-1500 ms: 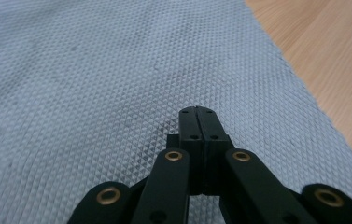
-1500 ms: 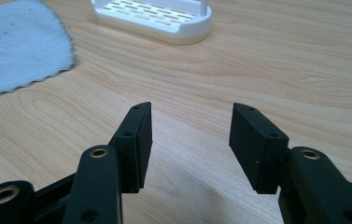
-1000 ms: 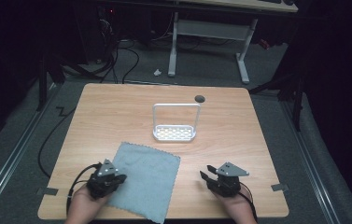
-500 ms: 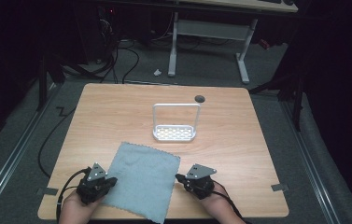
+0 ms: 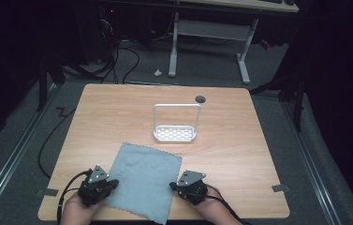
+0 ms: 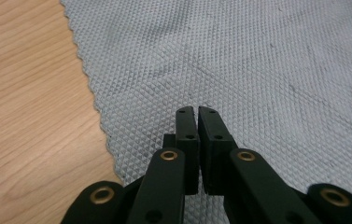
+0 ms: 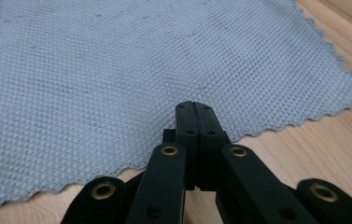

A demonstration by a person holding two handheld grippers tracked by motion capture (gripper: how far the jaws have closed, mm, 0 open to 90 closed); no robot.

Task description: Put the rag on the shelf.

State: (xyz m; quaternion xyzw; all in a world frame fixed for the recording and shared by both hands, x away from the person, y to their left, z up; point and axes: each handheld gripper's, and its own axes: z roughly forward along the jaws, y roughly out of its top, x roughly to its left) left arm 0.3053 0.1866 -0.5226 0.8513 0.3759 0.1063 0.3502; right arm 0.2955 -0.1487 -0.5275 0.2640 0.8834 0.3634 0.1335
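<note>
On one wooden table (image 5: pixel 239 154) in a dark room lay one grey cloth (image 5: pixel 143 180) and one white rack (image 5: pixel 175 133); the left gripper (image 5: pixel 113 183) and right gripper (image 5: pixel 173 186) both clenched at its edges.

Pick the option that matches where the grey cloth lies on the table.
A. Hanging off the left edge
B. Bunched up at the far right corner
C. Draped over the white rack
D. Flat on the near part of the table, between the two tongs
D: the high view shows the cloth spread flat on the table, with the left tongs at one side, the right tongs at the other, and the white rack standing apart beyond it.

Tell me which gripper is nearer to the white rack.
Right. The right gripper sits at the grey cloth's right edge, almost below the white rack; the left gripper is at the cloth's left edge, farther off.
</note>
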